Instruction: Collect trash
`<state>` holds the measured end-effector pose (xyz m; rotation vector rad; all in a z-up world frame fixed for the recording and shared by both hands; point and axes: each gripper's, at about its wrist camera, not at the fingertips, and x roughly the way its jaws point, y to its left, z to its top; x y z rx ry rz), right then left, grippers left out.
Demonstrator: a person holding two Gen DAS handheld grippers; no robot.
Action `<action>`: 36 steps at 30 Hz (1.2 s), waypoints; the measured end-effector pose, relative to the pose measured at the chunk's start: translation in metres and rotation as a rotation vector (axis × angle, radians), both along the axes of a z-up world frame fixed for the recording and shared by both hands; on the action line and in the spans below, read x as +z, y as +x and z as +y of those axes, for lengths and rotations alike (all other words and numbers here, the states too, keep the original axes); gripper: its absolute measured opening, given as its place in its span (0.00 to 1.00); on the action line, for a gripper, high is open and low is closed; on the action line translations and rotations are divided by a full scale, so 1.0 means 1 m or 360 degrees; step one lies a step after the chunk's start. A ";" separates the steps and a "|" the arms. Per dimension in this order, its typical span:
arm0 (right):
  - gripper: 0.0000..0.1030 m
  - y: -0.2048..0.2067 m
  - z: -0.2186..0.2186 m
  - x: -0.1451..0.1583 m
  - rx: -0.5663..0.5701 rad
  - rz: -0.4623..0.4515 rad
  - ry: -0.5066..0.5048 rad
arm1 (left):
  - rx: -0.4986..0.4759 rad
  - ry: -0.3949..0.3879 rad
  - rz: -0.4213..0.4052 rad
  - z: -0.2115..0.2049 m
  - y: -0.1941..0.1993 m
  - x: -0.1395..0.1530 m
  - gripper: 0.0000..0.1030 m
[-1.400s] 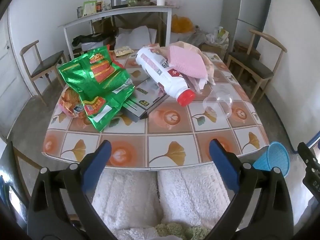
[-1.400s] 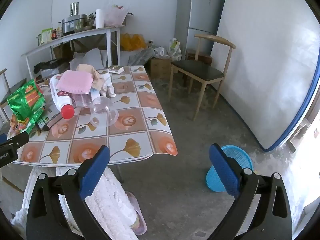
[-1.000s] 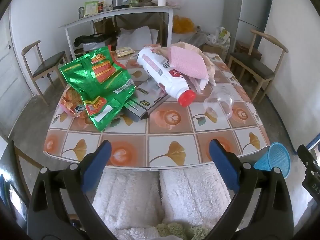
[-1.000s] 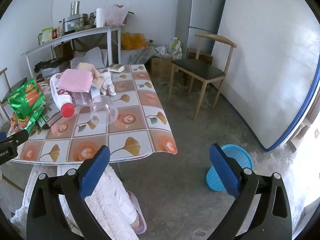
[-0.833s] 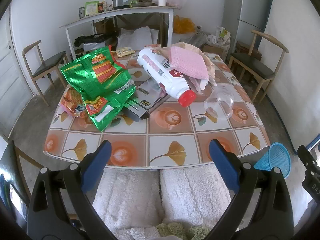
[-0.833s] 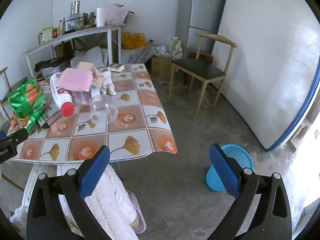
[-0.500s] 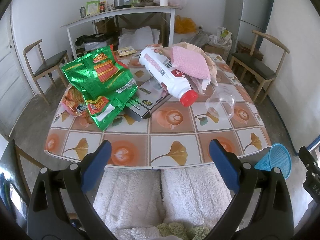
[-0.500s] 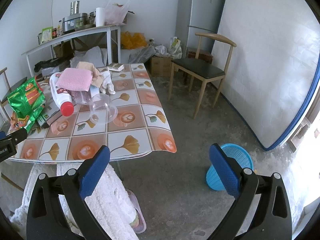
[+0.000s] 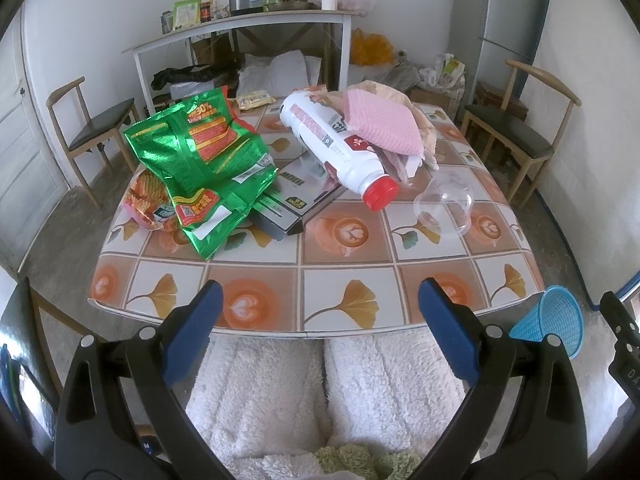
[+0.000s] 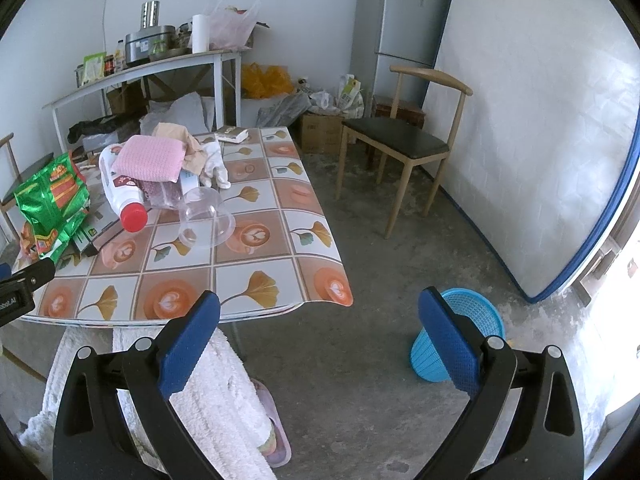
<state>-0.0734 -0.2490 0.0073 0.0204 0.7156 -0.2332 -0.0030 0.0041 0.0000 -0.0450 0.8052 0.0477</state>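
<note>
Left wrist view looks over a cluttered table [image 9: 344,276] covered in a tiled ginkgo-leaf cloth: crinkled green snack bags [image 9: 204,164] lie at its left, overlapping an orange snack packet [image 9: 146,200] and a flat dark box [image 9: 292,196]. A white bottle with a red cap [image 9: 340,148] rests on its side across the box, with a folded pink cloth [image 9: 384,124] on top of it. A clear plastic dome lid [image 9: 444,208] sits just right of the cap. The left gripper [image 9: 320,328] hangs empty with its blue-padded jaws spread wide, short of the near table edge and above the person's white fleecy trousers [image 9: 312,392]. In the right wrist view the right gripper [image 10: 320,336] is likewise spread wide and empty, off the table's near right corner over bare concrete floor [image 10: 360,360]. A blue mesh basket [image 10: 472,332] stands on that floor beside the right finger, well apart from the table. A wooden chair [image 10: 404,144], a grey fridge [image 10: 396,20] and a mattress leaning on the wall [image 10: 540,120] border the open floor; a loaded white shelf table [image 10: 160,64] stands behind.
</note>
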 end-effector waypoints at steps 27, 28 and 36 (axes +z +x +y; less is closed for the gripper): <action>0.94 0.004 0.007 0.006 0.0021 -0.0008 0.0001 | -0.0001 -0.0004 0.0010 0.002 0.000 -0.001 0.91; 0.94 0.004 0.007 0.006 0.0025 -0.0007 0.0004 | 0.0000 -0.0005 0.0009 0.002 0.000 -0.001 0.91; 0.94 0.009 0.008 0.008 0.0055 -0.0029 0.0026 | -0.0016 -0.0009 -0.0032 0.011 -0.002 -0.003 0.91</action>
